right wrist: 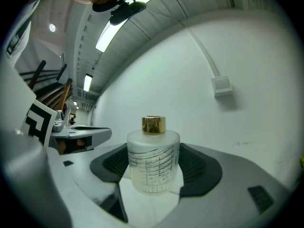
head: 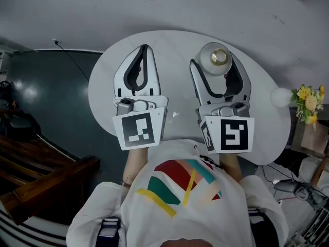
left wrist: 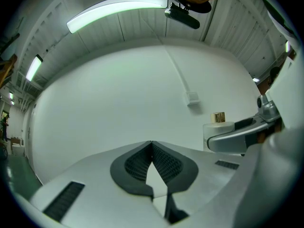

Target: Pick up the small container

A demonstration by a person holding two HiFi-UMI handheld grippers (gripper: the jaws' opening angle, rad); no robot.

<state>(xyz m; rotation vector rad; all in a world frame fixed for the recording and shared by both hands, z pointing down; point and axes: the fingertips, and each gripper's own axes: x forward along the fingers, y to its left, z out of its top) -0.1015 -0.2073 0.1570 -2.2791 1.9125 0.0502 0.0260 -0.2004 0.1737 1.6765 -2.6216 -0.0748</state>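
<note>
Left gripper [head: 144, 48]: jaws pressed together, nothing between them, over the white table's [head: 172, 60] left half. Right gripper [head: 220, 68]: jaws clamped on the small container [right wrist: 153, 160], a frosted, gold-capped bottle, upright near the table's far edge.

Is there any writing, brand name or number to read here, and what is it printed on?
No readable text in any view.
Small container: thin dark lines on the frosted glass, a pattern rather than letters as far as I can tell.
Two marker cubes: black and white square codes, no words or digits.
Person's shirt: coloured stripes only.
</note>
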